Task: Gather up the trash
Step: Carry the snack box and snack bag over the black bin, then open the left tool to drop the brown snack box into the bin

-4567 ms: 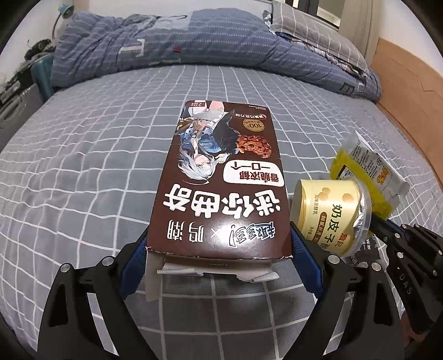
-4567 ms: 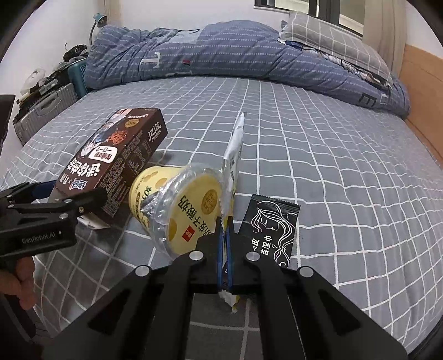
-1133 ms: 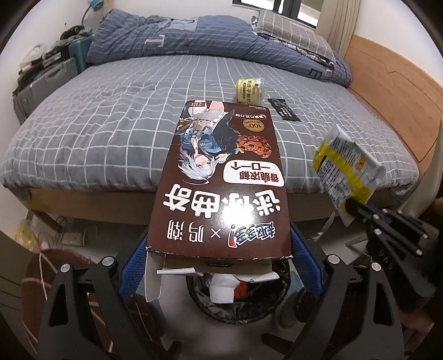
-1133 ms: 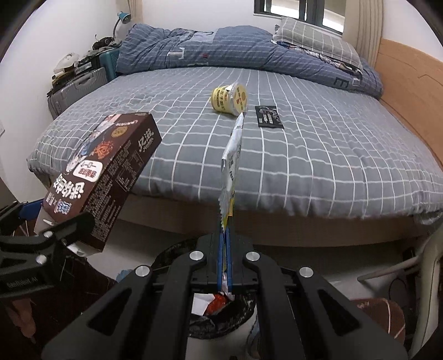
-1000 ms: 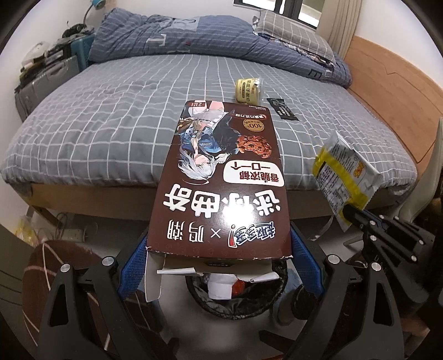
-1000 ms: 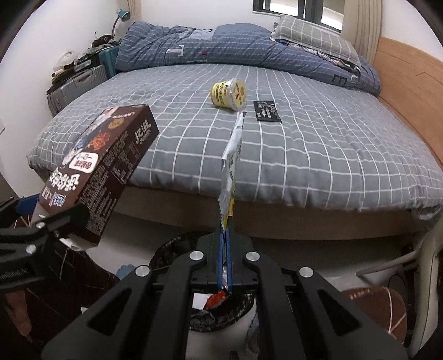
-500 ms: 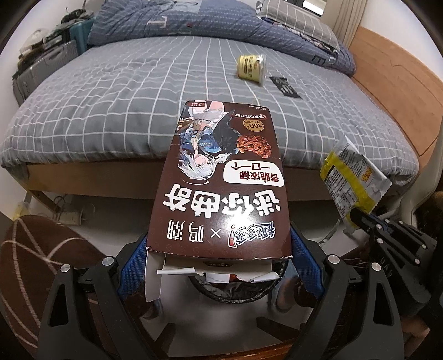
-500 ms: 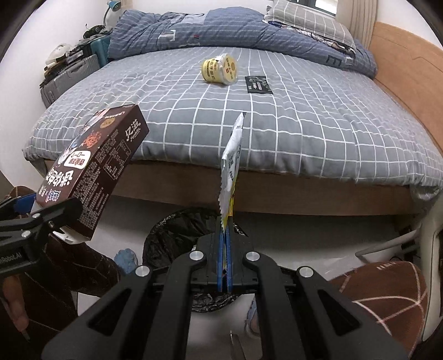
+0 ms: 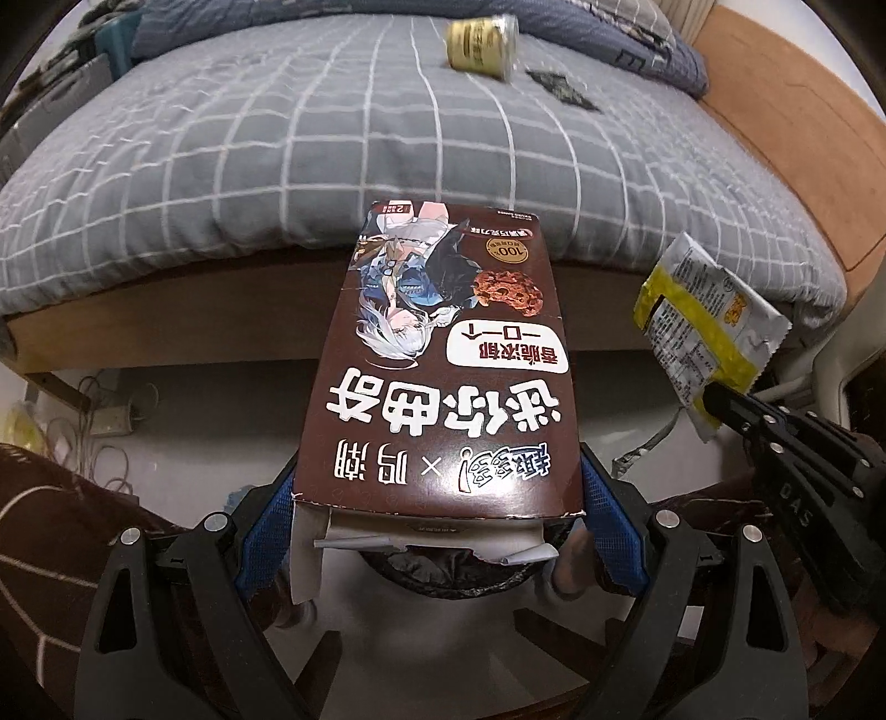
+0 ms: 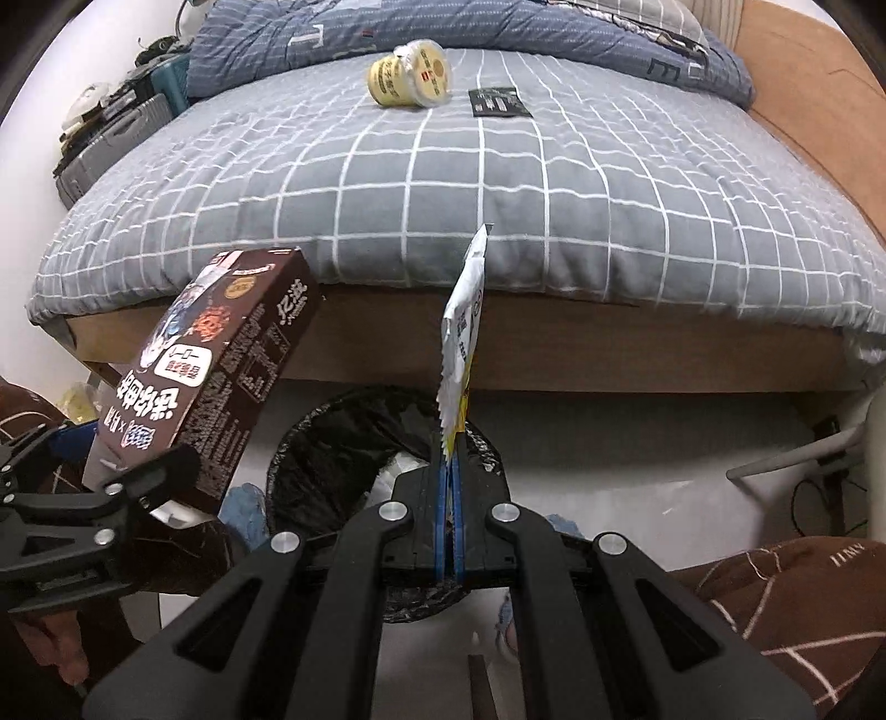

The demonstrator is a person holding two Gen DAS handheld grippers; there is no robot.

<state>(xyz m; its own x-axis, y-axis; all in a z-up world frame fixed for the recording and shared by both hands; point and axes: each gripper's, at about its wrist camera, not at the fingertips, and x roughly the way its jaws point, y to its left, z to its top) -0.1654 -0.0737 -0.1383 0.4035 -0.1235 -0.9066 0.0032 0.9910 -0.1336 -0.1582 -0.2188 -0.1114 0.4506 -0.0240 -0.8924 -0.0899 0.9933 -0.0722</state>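
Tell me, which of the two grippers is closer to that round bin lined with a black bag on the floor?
Right, probably. The right gripper, shut on a yellow-and-white wrapper, hangs directly over the black-lined bin. The left gripper, gripping a brown cookie box, sits beside the rim.

Brown cookie box (image 9: 443,354): clamped at its near end between the blue pads (image 9: 264,531) of the left gripper (image 9: 437,531), torn flaps open toward the camera. Beneath it, partly hidden, a dark round rim, probably a black-lined bin (image 9: 459,576). Right gripper (image 9: 714,396): pinches a yellow-and-silver wrapper (image 9: 703,310) by its lower edge, to the right of the box. Bed (image 9: 277,127), grey checked cover: a yellow cup (image 9: 482,36) on its side; just beside it a flat black sachet (image 9: 562,88). Brown patterned fabric (image 9: 50,526), left edge.
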